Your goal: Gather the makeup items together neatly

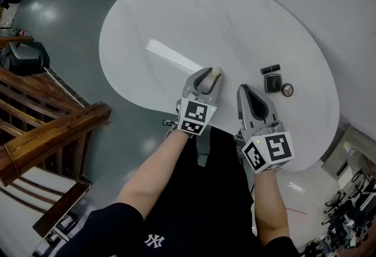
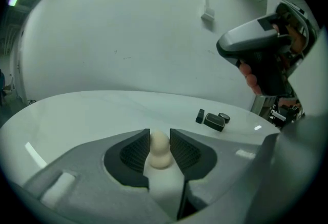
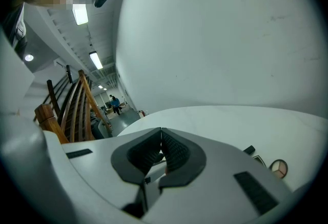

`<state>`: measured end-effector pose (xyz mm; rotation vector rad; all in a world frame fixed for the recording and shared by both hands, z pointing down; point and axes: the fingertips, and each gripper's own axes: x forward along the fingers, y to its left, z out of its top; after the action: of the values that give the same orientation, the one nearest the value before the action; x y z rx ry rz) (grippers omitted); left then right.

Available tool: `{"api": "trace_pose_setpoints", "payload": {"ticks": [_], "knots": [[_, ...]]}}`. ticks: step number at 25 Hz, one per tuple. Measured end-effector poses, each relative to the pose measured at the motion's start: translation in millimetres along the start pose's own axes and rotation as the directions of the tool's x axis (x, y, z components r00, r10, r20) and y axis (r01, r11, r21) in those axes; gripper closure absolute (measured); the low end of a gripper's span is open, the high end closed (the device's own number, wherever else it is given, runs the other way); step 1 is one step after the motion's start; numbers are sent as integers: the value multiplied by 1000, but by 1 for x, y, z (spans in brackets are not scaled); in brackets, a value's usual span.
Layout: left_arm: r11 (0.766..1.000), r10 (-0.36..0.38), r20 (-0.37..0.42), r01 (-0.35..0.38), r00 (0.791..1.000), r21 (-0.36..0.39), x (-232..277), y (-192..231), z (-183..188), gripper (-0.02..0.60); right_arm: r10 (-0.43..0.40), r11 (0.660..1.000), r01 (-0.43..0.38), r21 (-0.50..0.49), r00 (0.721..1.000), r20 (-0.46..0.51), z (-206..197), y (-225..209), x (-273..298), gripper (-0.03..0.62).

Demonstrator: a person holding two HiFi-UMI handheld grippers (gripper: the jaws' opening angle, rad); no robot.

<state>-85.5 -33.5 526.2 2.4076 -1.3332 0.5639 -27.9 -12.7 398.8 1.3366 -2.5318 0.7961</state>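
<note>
- my left tool [image 2: 160,142] is pinching a cream, gourd-shaped foam makeup sponge [image 2: 160,152]. the ribbed pads sit against its upper lobe on both sides, and it looks lifted clear of the white oval worktop [image 1: 176,14].
- my right tool [image 3: 161,138] is pressed together with nothing between its jaws. it hangs just to the right of the left tool, over the worktop's near edge.
- ahead of the left tool and off to its right, well apart from it, three items already lie close together: a small black stick-shaped case [image 1: 270,69], a black square compact [image 1: 273,83] and a small round pan with a pinkish fill [image 1: 287,90].
- from the left tool, the stick-shaped case sits on the left of that group, the compact in the middle and the round pan just behind and to the right. i cannot tell whether any of them touch.
- my reading is that the gathering is most of the way there: the group of three is formed and the sponge is the one stray piece, already picked up.
- what is left, as i judge it, is to carry the sponge across to the right, set it down just beside the compact and let go.
- the sponge is soft and rounded, so i would expect it to roll if dropped from any height, and the right tool should stay out of the path.
</note>
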Motion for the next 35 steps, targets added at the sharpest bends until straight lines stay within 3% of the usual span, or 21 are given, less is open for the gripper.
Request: {"api": "trace_pose_setpoints", "payload": {"ticks": [9,23,32,35], "knots": [[994,-95,-4,95,995,-45,-9,-18,-1,463,-22,999,22,28,1000,3,-9,0,-10,582],[981,-147,19,148,989,-124,-26,-16,13,463,-40,998,39,57,999,9,-15,1,-11,580],[970,-180,76,189,981,-149,-57,-21,47,465,-52,998,50,40,998,34,-2,4,-17,580],[959,-227,104,241,968,-149,-65,-31,65,466,-60,998,59,21,997,41,5,3,-24,580]]}}
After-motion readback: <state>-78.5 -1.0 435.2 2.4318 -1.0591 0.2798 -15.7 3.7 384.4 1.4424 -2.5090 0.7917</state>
